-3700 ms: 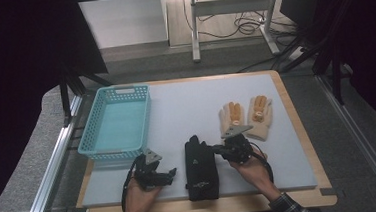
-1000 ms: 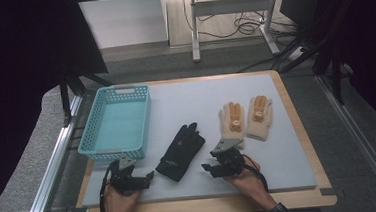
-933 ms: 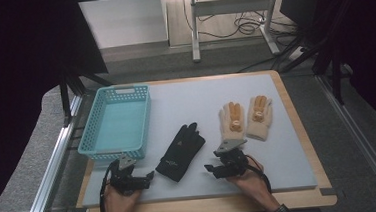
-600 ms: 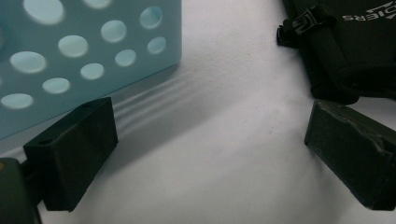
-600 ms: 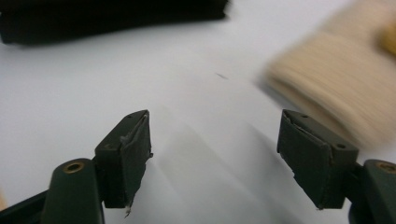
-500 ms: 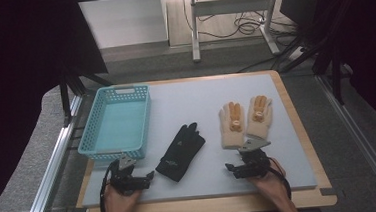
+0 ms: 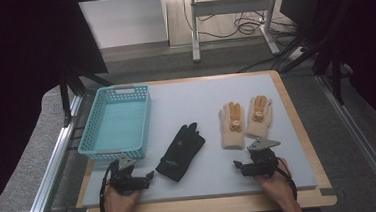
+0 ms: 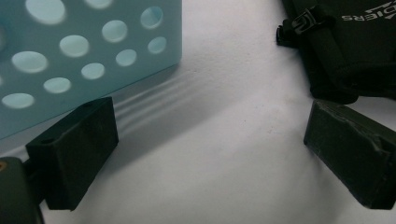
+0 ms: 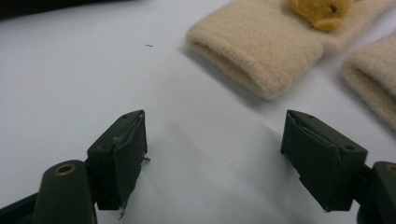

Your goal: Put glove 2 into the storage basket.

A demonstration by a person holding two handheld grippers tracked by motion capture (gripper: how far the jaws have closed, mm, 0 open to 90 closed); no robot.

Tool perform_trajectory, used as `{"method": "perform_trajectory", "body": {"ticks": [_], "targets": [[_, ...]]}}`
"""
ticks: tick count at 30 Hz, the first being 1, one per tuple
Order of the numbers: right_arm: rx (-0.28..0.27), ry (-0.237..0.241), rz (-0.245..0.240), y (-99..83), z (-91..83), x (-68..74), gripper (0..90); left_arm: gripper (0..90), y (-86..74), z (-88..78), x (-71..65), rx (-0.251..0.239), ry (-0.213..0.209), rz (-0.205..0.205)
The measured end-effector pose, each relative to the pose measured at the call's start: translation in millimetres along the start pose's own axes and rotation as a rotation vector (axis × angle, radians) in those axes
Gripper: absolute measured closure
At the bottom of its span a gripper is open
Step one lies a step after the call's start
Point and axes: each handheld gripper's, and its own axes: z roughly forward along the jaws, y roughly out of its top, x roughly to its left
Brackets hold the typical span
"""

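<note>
High view: the black glove (image 7: 180, 153) lies flat on the white mat (image 7: 200, 100), near the front edge, between the two grippers and touching neither. Just left of it the left gripper (image 7: 148, 176) rests with jaws spread wide and empty — the blue basket (image 7: 94, 142) stands right behind it. The right gripper (image 7: 237, 166) sits below the cuffs of the cream gloves (image 7: 245, 118); its jaws have just been opening, with only bare mat between them.
</note>
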Motion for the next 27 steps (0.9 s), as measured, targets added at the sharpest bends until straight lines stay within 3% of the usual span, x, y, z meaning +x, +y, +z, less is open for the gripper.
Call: {"method": "perform_trajectory", "body": {"ticks": [7, 12, 20, 27], "targets": [[0.000, -0.002, 0.003, -0.1, 0.2, -0.1, 21.2, 7.8, 0.1, -3.1, -2.2, 0.002, -0.007, 0.012], [0.000, -0.002, 0.003, -0.1, 0.2, -0.1, 21.2, 7.3, 2.9, -9.4, -6.1, -0.002, -0.037, 0.000], [0.000, -0.003, 0.004, -0.2, 0.2, -0.1, 21.2, 5.9, 15.8, -25.3, -14.9, -0.021, -0.098, -0.009], [0.001, -0.003, 0.001, -0.3, 0.1, -0.2, 21.2, 4.5, 34.6, -28.3, -28.3, -0.022, -0.140, 0.000]]}}
